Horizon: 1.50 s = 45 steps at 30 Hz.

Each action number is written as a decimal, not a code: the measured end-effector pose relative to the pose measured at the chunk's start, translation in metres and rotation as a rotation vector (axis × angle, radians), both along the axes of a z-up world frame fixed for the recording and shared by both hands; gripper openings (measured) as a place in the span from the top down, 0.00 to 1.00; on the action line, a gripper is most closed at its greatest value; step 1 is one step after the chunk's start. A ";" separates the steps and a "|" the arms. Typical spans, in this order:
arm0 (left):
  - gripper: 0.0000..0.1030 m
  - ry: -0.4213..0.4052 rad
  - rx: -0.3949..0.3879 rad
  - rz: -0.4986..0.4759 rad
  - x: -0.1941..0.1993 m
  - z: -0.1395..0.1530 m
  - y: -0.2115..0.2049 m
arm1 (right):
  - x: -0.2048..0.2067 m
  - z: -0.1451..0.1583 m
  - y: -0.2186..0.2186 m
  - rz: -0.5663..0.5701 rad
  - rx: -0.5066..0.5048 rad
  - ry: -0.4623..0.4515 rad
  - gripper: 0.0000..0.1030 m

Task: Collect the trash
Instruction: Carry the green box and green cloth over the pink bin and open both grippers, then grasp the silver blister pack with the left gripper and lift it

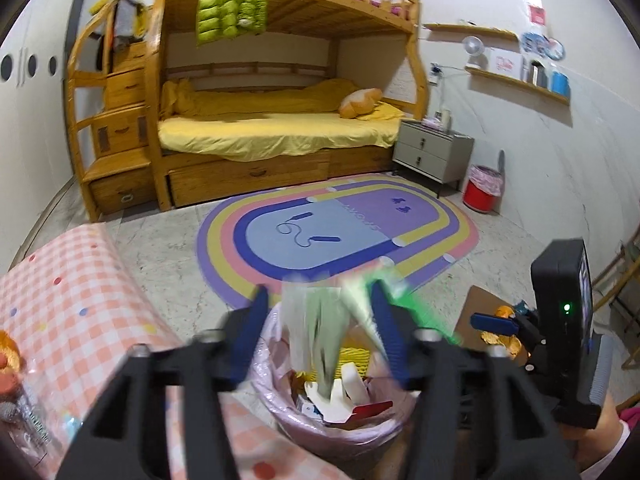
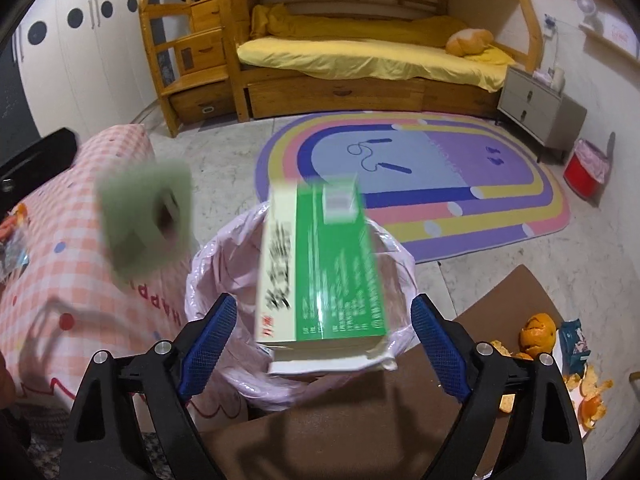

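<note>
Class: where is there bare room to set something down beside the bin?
Bare floor between the checked cloth, bin and rug. Crowded: peels on the brown surface, and the bin mouth, where a green box falls.

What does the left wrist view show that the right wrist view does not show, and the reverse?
Only the left wrist view shows the green jacket hanging on the upper bunk, and the trash inside the lined bin. Only the right wrist view shows the green box sharply between the open right tongs, plus the blue wrapper beside the orange peels. Both show the bin, the rainbow rug, the yellow bed and the red bucket. The left tongs are open too.
</note>
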<state>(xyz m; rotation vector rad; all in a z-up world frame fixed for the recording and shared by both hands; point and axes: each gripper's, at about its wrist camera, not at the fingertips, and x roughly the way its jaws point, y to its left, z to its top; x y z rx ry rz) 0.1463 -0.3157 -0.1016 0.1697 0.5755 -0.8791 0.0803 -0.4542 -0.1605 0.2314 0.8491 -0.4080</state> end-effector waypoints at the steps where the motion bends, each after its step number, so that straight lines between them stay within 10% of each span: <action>1: 0.48 0.003 -0.002 0.012 0.002 0.003 0.005 | -0.002 0.001 0.000 -0.003 0.012 -0.005 0.14; 13: 0.48 -0.035 0.006 0.272 -0.008 0.057 0.101 | -0.023 0.077 0.043 0.069 0.008 -0.123 0.15; 26: 0.36 -0.022 0.071 0.536 -0.021 0.066 0.245 | 0.014 0.140 0.184 0.378 -0.013 -0.219 0.20; 32: 0.31 -0.022 0.132 0.653 -0.014 0.043 0.310 | 0.054 0.136 0.240 0.498 -0.004 -0.227 0.43; 45: 0.20 0.169 0.199 0.615 0.007 -0.008 0.338 | 0.087 0.095 0.268 0.513 0.005 -0.205 0.43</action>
